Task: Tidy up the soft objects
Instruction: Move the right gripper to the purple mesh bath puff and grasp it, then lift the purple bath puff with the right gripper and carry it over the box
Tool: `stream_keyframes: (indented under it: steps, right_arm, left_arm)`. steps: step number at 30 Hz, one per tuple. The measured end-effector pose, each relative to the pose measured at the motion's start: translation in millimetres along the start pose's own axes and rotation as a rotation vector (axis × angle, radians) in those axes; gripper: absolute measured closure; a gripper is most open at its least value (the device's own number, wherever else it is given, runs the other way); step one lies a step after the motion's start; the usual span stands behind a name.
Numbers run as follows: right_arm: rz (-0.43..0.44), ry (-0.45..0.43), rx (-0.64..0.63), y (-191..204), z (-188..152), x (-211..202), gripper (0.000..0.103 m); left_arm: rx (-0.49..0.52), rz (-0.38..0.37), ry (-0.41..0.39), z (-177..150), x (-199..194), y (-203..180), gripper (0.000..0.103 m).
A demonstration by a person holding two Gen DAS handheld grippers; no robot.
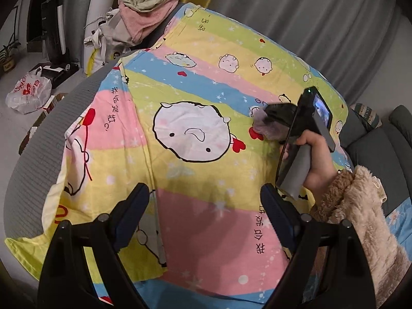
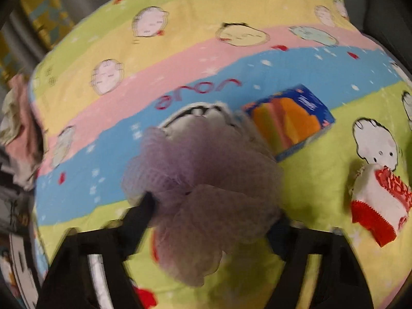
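A purple mesh bath puff (image 2: pixel 203 193) fills the right wrist view, and my right gripper (image 2: pixel 213 211) is shut on it above the striped cartoon bedsheet (image 2: pixel 322 180). Beyond it lie a blue pack of orange and yellow sponges (image 2: pixel 288 123) and a folded white-and-red cloth (image 2: pixel 378 200) at the right. In the left wrist view the right gripper (image 1: pixel 260 126) holds the puff (image 1: pixel 265 126) over the sheet (image 1: pixel 193 90). My left gripper (image 1: pixel 206 206) is open and empty, low over the sheet's near part.
A heap of pink and beige clothes (image 1: pixel 146 13) lies at the sheet's far left corner. A plastic bag (image 1: pixel 28 92) and boxes sit on the floor at the left. A grey sofa cushion (image 1: pixel 373 149) is at the right. A fuzzy beige sleeve (image 1: pixel 360 219) covers the right arm.
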State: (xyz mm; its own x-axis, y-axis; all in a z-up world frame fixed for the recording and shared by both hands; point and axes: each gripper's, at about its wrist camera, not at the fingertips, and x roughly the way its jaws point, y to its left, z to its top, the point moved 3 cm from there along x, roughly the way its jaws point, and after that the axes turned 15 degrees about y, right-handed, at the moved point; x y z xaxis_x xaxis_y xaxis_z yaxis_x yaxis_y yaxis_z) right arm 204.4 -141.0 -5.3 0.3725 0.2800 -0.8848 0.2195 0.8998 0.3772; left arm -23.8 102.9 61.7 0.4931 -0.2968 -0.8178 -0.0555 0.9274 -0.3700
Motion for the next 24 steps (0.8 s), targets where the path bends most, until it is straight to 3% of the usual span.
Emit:
stream_keyframes:
  steps: [2, 5, 9, 17, 21, 24]
  right_arm:
    - [-0.034, -0.042, 0.003, -4, 1, 0, 0.071]
    - [-0.033, -0.061, -0.059, -2, -6, -6, 0.085]
    - [0.012, -0.074, -0.135, -3, -30, -31, 0.086]
    - [0.179, -0.009, -0.371, -22, -129, -94, 0.086]
    - [0.166, 0.051, -0.432, -41, -172, -103, 0.085]
    - [0.167, 0.112, -0.406, -63, -196, -105, 0.085]
  left_arm:
    - [-0.005, -0.007, 0.001, 0, -1, 1, 0.016]
    - [-0.01, -0.01, -0.002, 1, -1, 0, 0.016]
    - [0.0, -0.017, 0.004, 0, 2, -6, 0.016]
    - [0.016, -0.024, 0.034, -6, 12, -24, 0.016]
    - [0.037, -0.021, 0.059, -13, 21, -36, 0.016]
    - [0.062, -0.013, 0.079, -20, 28, -49, 0.016]
